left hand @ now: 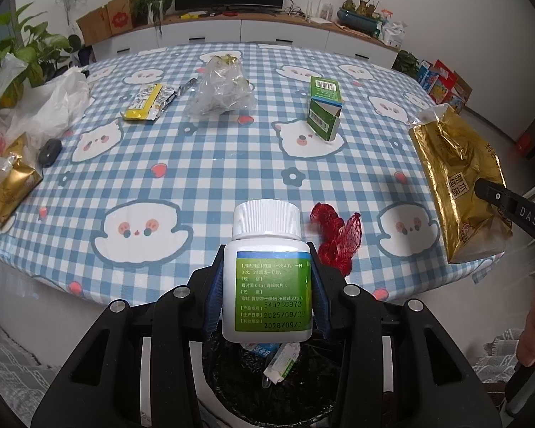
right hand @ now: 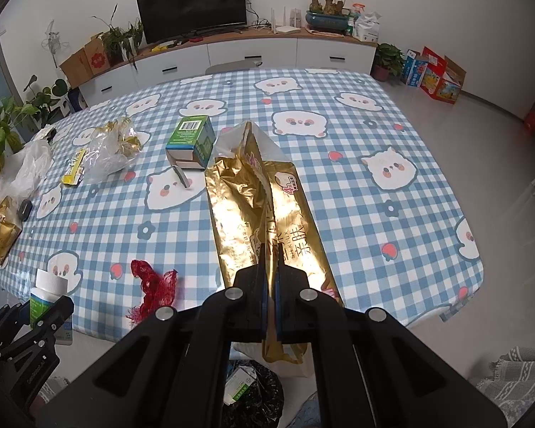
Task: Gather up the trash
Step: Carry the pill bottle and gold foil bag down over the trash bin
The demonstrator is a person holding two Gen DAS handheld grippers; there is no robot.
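Both my grippers are loaded over the black-lined bin.

My left gripper clamps one white pill bottle; my right gripper pinches one gold foil bag. On the blue checked tablecloth I count one red net, one green carton, one clear wrapper, one yellow packet. A TV and white cabinets stand beyond.

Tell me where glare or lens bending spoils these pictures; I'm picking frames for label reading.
Left wrist: the white bottle label reads sharply; the table edge bows and corners go dark. Right wrist: the gold bag throws bright glare over its print; the cabinet line bends.
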